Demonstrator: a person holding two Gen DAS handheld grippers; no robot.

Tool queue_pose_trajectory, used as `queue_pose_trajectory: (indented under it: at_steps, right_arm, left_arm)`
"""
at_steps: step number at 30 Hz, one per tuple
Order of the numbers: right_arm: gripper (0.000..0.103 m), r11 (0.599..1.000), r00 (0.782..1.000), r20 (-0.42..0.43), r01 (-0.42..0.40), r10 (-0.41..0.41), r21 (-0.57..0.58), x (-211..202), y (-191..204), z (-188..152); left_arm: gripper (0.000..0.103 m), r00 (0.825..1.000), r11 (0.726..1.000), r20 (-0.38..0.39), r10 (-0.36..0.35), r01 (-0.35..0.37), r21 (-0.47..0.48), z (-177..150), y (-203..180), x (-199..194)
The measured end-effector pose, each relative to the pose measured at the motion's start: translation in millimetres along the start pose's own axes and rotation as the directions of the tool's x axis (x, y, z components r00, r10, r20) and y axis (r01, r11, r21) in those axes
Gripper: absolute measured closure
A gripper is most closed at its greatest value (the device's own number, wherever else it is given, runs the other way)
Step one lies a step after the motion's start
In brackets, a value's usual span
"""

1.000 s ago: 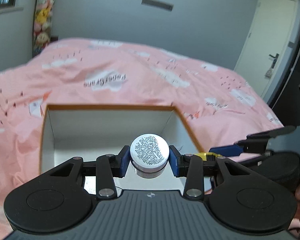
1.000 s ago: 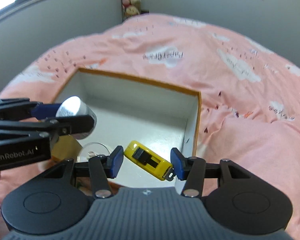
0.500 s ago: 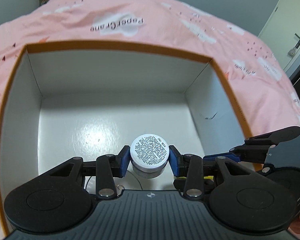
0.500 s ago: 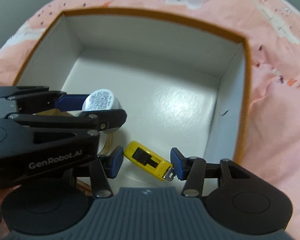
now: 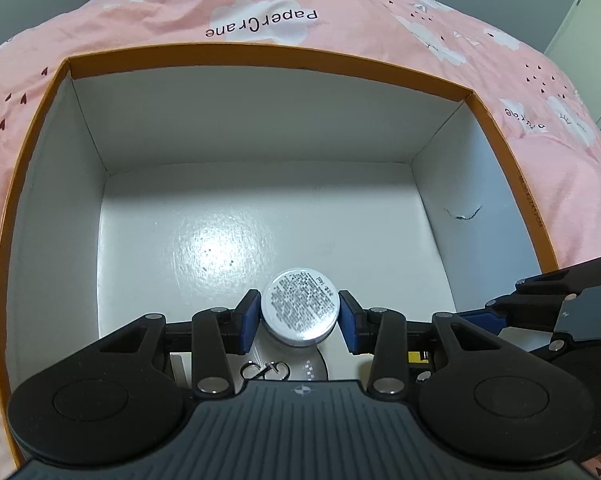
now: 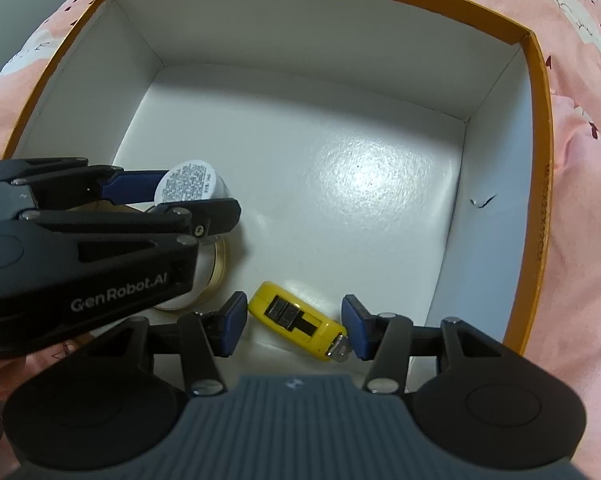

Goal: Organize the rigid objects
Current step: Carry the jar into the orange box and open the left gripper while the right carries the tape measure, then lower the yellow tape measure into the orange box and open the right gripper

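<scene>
A small white round jar [image 5: 299, 308] with a printed label sits between the blue pads of my left gripper [image 5: 299, 318], which is shut on it. The gripper hangs inside an open white box with an orange rim [image 5: 260, 50]. My right gripper [image 6: 296, 326] is shut on a yellow tape measure [image 6: 296, 320] with a black slider, held slantwise low over the box floor near the right wall. In the right wrist view the left gripper [image 6: 188, 200] and its jar [image 6: 190, 184] are at the left, inside the same box [image 6: 538, 160].
The box rests on a pink bedspread [image 5: 260, 4] printed with clouds. A round flat tin with a gold rim [image 6: 216, 272] lies on the box floor under the left gripper, and a small metal clasp [image 5: 264, 370] lies beside it. The far half of the floor is bare.
Both grippers have sunk and tipped downward into the box, each keeping its object. The box now fills both views, and the room behind has dropped out of sight.
</scene>
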State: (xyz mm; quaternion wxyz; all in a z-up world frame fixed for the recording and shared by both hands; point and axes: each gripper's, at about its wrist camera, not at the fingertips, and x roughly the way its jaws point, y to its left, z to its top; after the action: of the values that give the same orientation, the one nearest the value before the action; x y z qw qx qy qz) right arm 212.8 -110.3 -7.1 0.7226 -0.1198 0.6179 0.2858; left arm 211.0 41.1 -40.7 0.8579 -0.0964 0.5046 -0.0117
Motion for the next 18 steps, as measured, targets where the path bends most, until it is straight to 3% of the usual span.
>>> queue_pose_trajectory:
  at_steps: [8,14,18]
  right_arm:
    - [0.051,1.000,1.000,0.004,-0.002,0.002,0.023,-2,-6,-2]
    - [0.051,0.999,1.000,0.015,-0.005,0.004,0.036,-4,-8,-3]
    - [0.051,0.999,1.000,0.025,-0.006,0.005,0.053,-6,-9,-3]
  left_arm:
    - [0.042,0.998,0.997,0.000,-0.061,0.061,-0.054,-1,7,-3]
    - [0.035,0.993,0.992,0.086,-0.078,0.086,-0.087,-2,19,-26]
    - [0.035,0.989,0.994,0.141,-0.046,0.058,-0.088,-3,22,-43]
